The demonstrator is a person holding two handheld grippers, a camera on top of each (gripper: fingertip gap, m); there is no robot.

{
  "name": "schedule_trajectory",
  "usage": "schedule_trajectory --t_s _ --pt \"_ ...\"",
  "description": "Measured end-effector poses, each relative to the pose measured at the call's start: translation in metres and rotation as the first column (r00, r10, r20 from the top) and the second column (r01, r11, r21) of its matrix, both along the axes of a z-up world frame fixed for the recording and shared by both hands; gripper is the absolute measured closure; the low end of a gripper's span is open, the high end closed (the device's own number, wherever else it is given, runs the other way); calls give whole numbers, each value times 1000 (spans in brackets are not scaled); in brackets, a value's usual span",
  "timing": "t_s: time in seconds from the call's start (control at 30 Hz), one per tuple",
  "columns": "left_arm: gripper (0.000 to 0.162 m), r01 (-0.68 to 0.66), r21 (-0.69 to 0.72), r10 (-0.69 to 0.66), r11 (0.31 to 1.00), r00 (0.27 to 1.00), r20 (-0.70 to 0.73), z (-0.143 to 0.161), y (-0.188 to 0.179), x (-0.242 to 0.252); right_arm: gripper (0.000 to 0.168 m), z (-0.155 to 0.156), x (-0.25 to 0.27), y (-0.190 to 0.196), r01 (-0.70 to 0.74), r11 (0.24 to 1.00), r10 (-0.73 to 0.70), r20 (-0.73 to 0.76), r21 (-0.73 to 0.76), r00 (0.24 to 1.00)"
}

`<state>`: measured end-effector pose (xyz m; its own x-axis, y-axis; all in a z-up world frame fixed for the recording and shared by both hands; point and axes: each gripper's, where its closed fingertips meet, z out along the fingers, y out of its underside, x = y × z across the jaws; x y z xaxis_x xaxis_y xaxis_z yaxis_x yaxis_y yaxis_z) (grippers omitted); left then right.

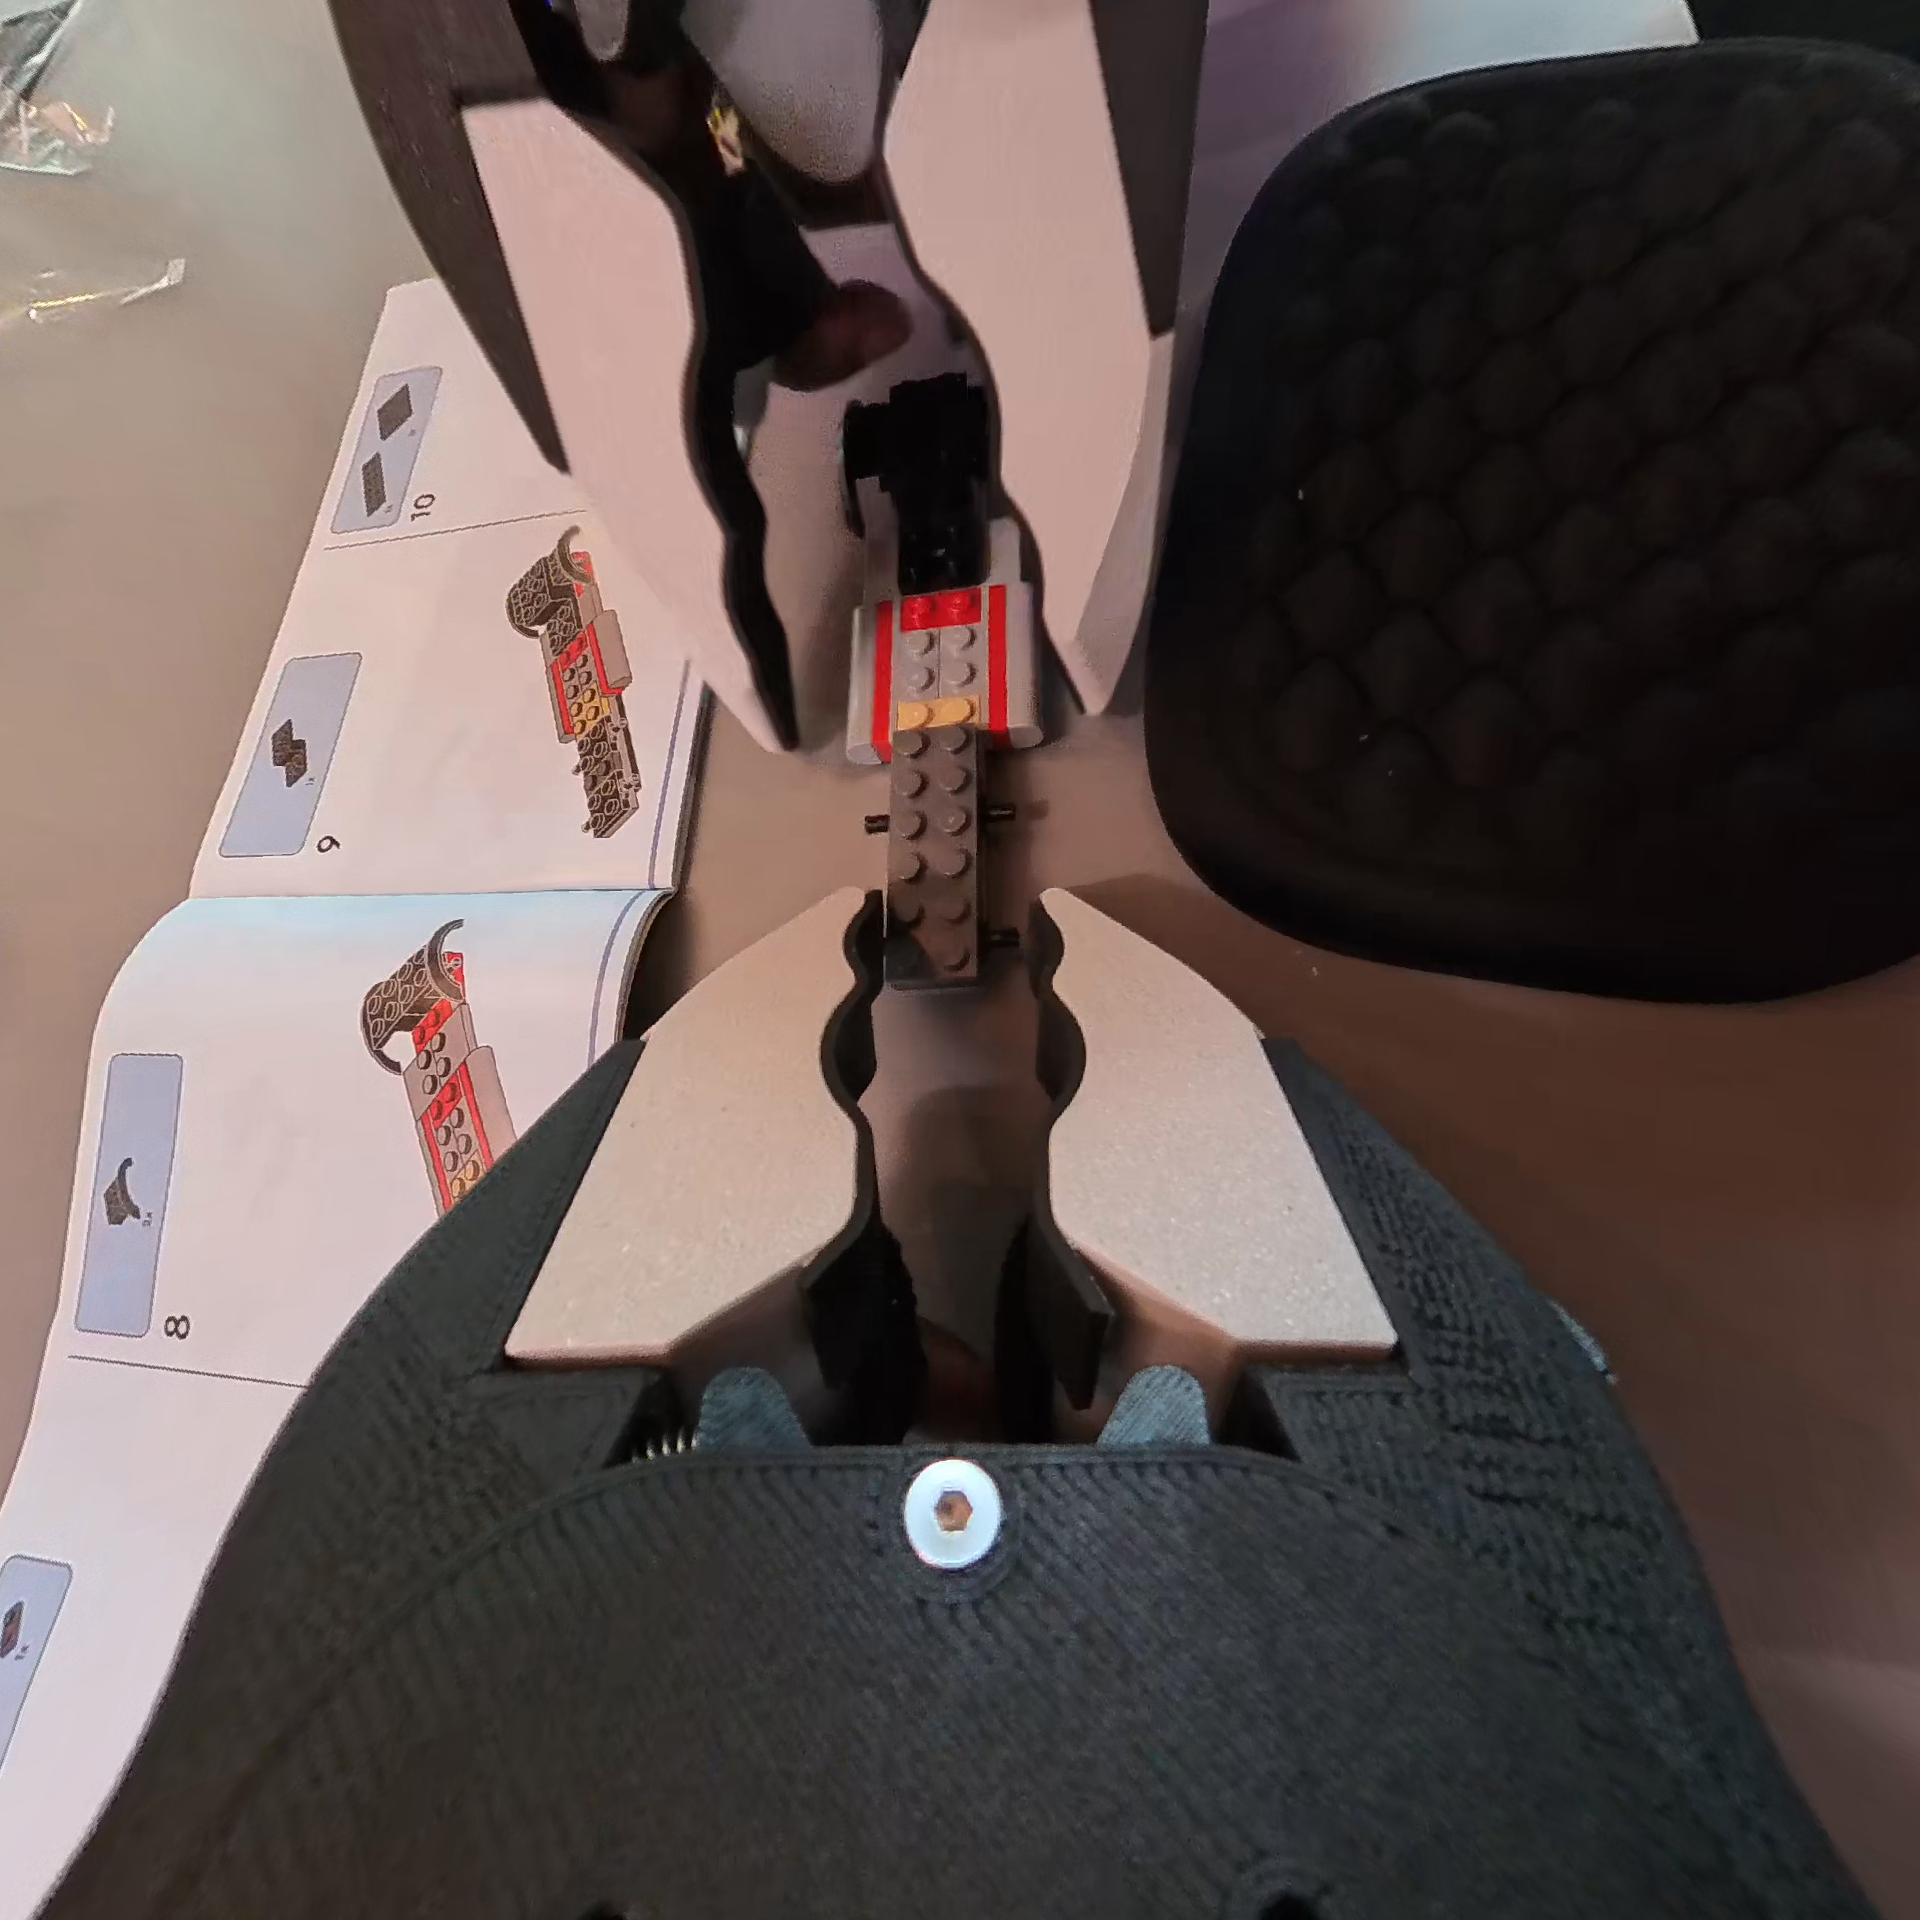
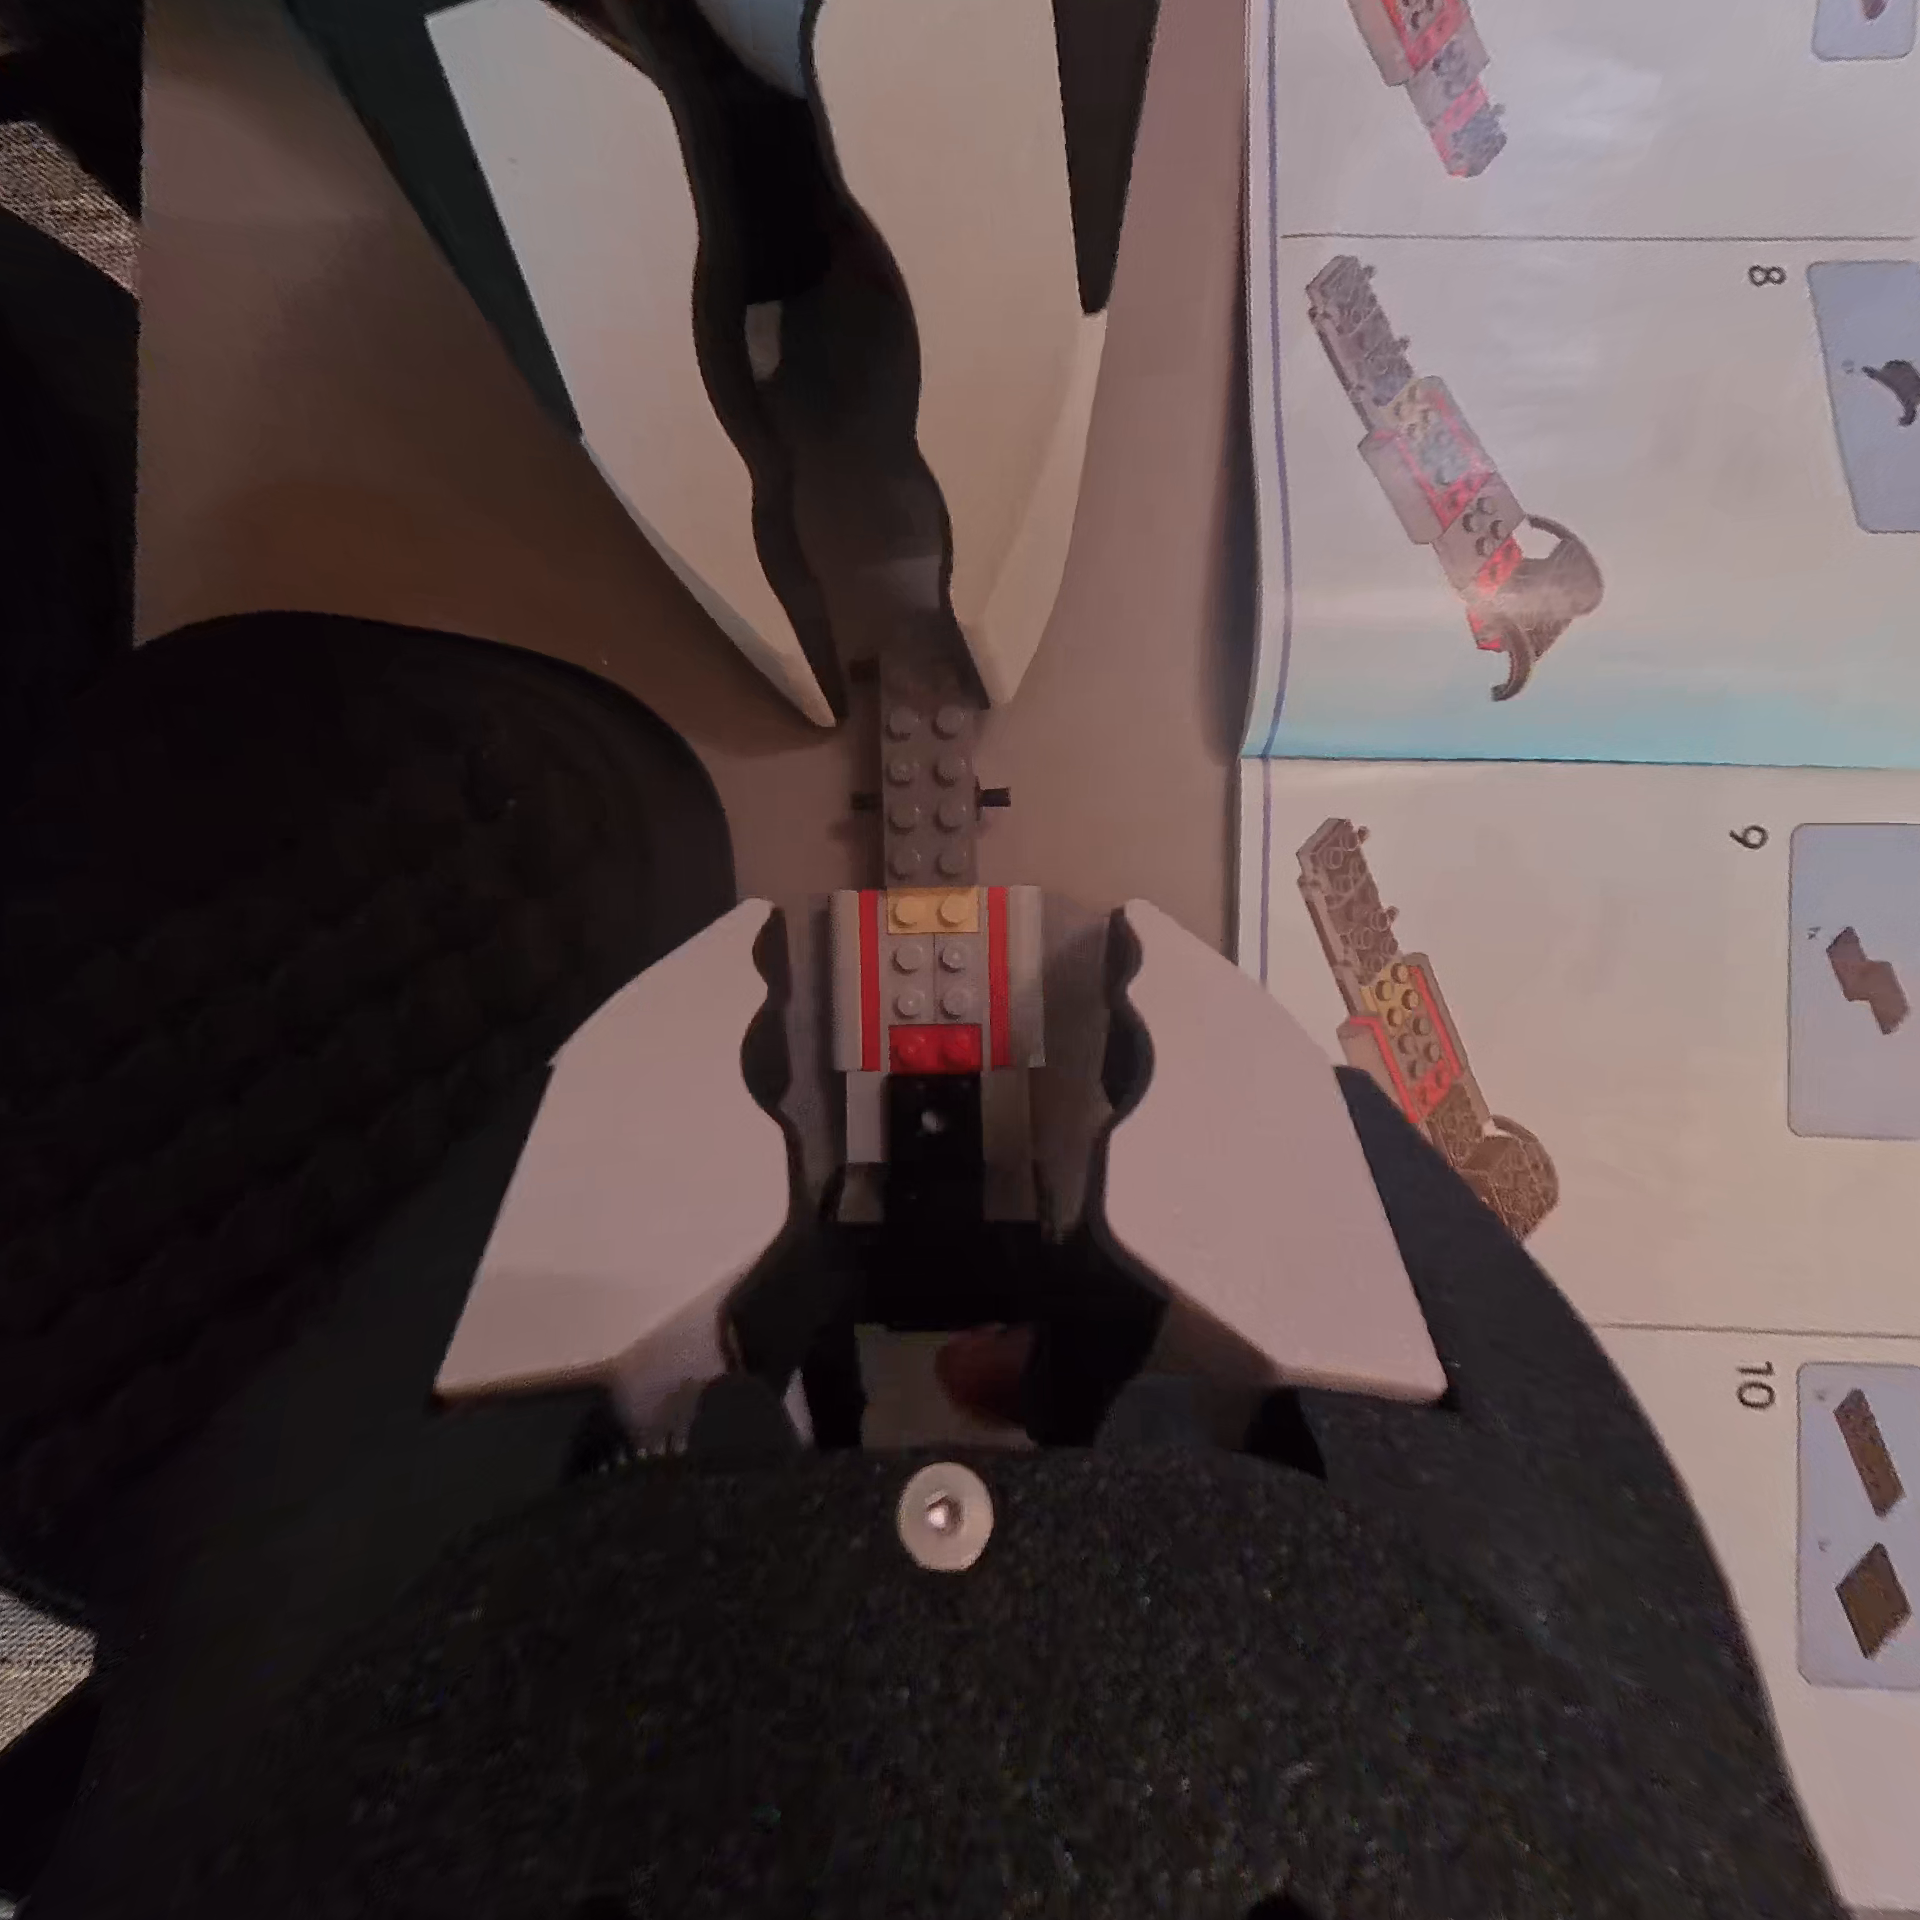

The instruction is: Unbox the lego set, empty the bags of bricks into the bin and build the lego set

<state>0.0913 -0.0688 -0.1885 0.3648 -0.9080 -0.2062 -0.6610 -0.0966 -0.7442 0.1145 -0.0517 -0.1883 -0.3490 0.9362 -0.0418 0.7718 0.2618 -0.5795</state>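
The left wrist view is fairly bright and sharp at centre: studs on the lego build point(image 1: 940, 717) read clearly, and the near claw point(image 1: 948, 935) casts a soft shadow onto the tabletop point(image 1: 1455, 1195) beneath it. The far claw point(image 1: 914, 717) is blurred toward the top edge. Wide-angle bending curves the instruction booklet point(image 1: 343, 935) at left. The right wrist view is dimmer and grainier, with noise across its claw point(image 2: 940, 925); the black mat point(image 2: 343, 987) at left sinks into near-black, and the booklet pages point(image 2: 1558, 935) look washed and soft.
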Motion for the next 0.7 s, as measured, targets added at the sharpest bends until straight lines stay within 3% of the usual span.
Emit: schedule_trajectory --t_s 0.37,0.43,0.57,0.63,0.7 --pt "135 0 2 0 1000 1000 0 0 0 0 133 2 18 5 15 1000 -15 25 -5 1000" --pt "136 4 1 -4 1000 1000 0 0 0 0 168 9 15 10 21 1000 -20 -27 17 999" --pt "135 -2 2 2 1000 1000 0 0 1 -1 164 -3 26 9 -17 999 15 45 45 999" --pt "135 -6 2 6 1000 1000 0 0 1 -1 135 6 22 14 39 999 -39 -9 34 999" --pt "135 -7 1 7 1000 1000 0 0 1 -2 130 17 19 10 64 997 -65 -43 -34 997"
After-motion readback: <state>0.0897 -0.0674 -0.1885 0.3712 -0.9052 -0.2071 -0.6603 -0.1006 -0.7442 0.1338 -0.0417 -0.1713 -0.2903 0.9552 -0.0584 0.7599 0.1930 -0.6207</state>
